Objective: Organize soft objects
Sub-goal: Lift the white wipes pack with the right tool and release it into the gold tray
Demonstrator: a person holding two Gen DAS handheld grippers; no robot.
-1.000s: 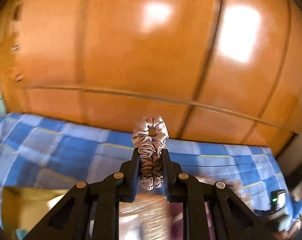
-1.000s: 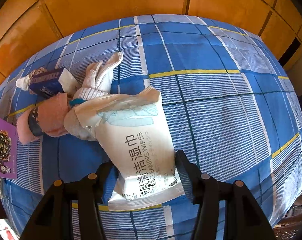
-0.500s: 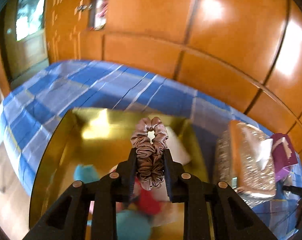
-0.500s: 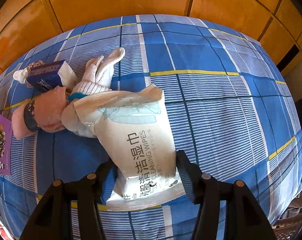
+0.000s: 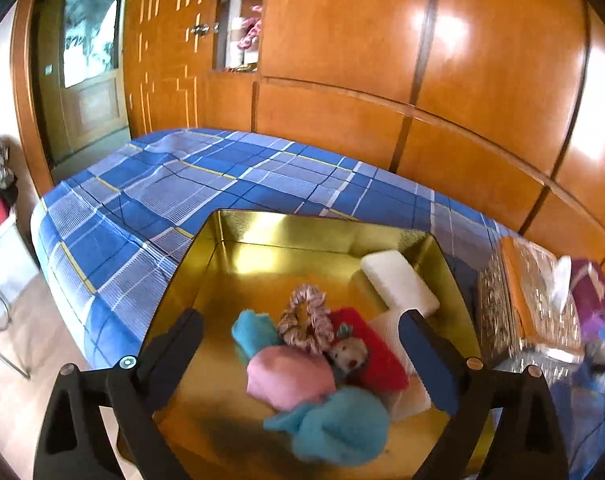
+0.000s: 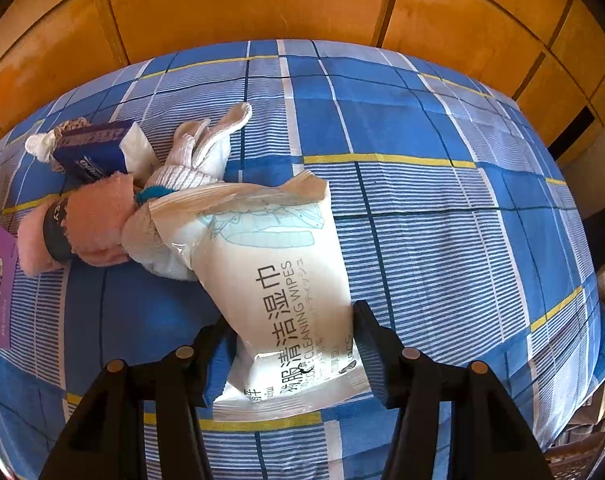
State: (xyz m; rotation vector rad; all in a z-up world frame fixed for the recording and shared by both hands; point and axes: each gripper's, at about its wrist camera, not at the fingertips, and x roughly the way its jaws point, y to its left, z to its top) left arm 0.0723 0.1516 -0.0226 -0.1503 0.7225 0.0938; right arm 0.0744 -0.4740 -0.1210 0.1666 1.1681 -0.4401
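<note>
Since a second ago the left gripper (image 5: 302,354) has swung from the wooden wall to above the gold tin (image 5: 218,248) on the bed (image 5: 150,200), and its jaws are opening wide, nothing between them; the silky scrunchie (image 5: 307,321) now lies in the tin on the teal cloth (image 5: 254,334), pink roll (image 5: 290,378) and red pouch (image 5: 376,354). The right gripper (image 6: 290,344) is half-closed on the wet wipes pack (image 6: 270,276), which rests on the bed beside a pink towel roll (image 6: 86,226) and white gloves (image 6: 198,152).
</note>
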